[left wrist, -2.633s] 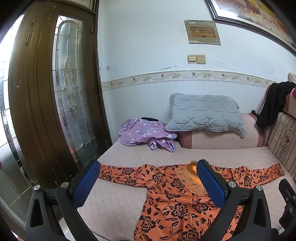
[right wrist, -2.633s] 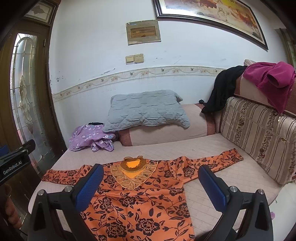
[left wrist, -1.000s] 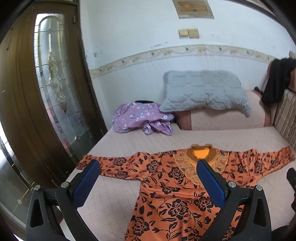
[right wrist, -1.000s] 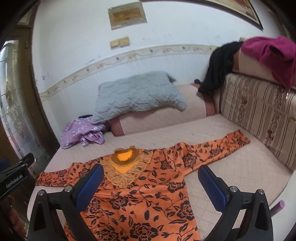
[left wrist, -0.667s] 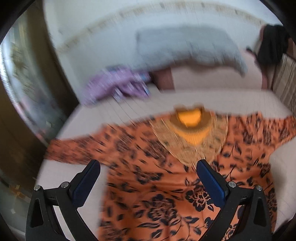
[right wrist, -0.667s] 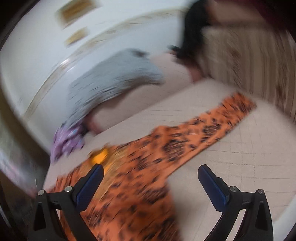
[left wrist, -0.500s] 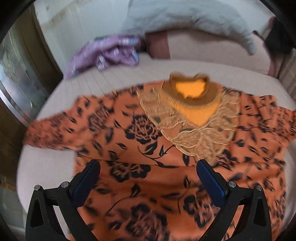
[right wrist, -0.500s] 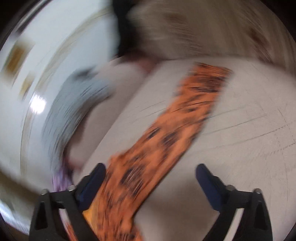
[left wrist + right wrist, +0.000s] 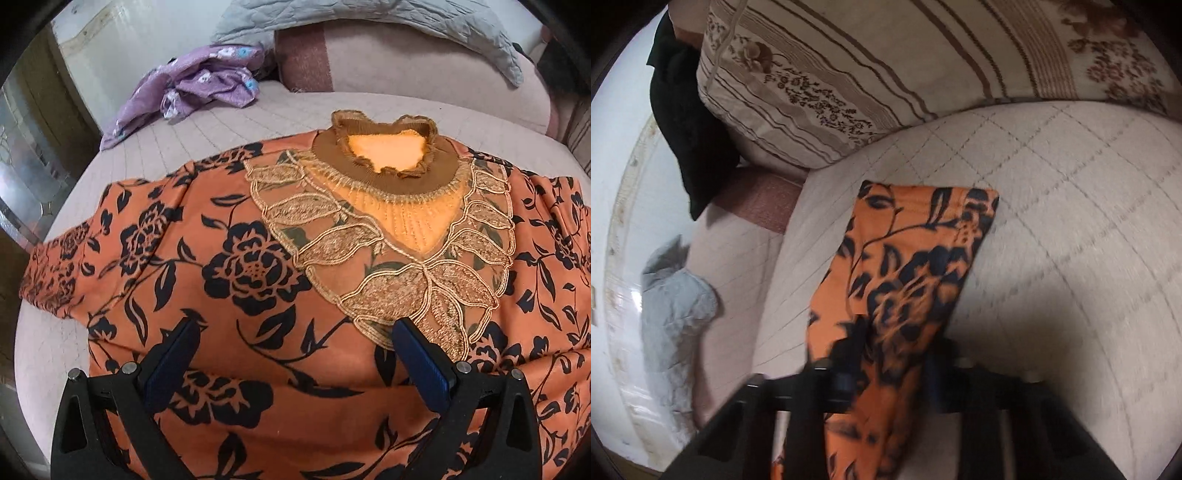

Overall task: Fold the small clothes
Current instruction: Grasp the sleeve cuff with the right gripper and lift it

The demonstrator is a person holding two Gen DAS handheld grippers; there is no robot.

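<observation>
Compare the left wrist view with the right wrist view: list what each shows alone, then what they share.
Left wrist only: the blouse's lace collar, a purple garment, and the left hand-held gripper open over the blouse body.
Right wrist only: the sleeve, a striped cushion, a black garment, and the right hand-held gripper, whose jaws have just been closing, now shut on the sleeve.
Both: the orange blouse, the bed and the grey pillow.

Two garments (image 9: 258, 266), two pillows (image 9: 369, 14)
</observation>
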